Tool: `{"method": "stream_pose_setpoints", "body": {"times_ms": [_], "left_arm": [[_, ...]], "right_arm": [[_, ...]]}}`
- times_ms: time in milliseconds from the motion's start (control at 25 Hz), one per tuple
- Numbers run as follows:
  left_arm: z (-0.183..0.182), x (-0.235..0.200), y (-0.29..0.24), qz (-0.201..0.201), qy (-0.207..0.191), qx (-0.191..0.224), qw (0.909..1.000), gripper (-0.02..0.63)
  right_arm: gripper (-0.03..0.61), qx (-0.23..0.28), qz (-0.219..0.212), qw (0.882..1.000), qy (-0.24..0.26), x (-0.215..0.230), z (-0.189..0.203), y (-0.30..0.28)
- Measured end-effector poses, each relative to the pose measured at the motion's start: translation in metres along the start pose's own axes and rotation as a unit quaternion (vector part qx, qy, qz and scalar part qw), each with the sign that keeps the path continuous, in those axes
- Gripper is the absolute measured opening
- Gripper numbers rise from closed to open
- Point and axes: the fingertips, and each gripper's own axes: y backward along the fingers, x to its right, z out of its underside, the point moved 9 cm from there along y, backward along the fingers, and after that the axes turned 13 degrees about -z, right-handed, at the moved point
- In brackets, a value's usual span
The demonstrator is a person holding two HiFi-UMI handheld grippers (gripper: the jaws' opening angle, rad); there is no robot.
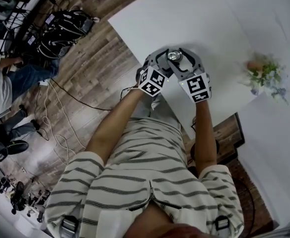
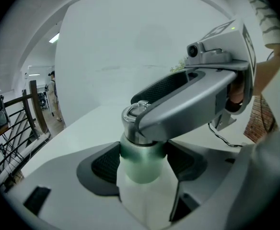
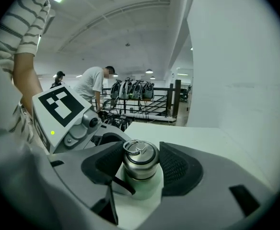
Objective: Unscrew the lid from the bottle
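A pale bottle (image 2: 141, 186) with a green neck stands upright on the white table (image 1: 219, 19). Its steel lid (image 3: 140, 158) carries a small ring on top. My left gripper (image 2: 142, 162) is shut on the bottle, a dark pad pressing each side just below the lid. My right gripper (image 3: 141, 166) is shut on the lid, its ribbed pads against both sides. In the left gripper view one of the right gripper's fingers (image 2: 192, 104) lies across the lid (image 2: 133, 113). From the head view both grippers meet over the lid (image 1: 173, 56) near the table's edge.
A small bunch of flowers (image 1: 265, 74) lies on the table to the right. Beside the table's left edge, wooden floor carries cables (image 1: 60, 95) and black bags (image 1: 63, 31). People stand by a railing (image 3: 145, 99) in the background.
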Motion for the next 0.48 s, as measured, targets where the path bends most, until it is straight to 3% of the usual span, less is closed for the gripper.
{"method": "stream_pose_setpoints", "body": {"times_ms": [280,480], "left_arm": [[0.001,0.002,-0.001,0.001,-0.001,-0.003,1.0000,0.308],[0.001,0.001,-0.003,0.003,-0.005,-0.006,1.0000,0.308]], "right_arm": [[0.249,-0.023,-0.080,0.996,0.044,0.010,0.001,0.001],[0.249,-0.031,-0.155,0.984,0.088,0.021,0.001,0.001]]}}
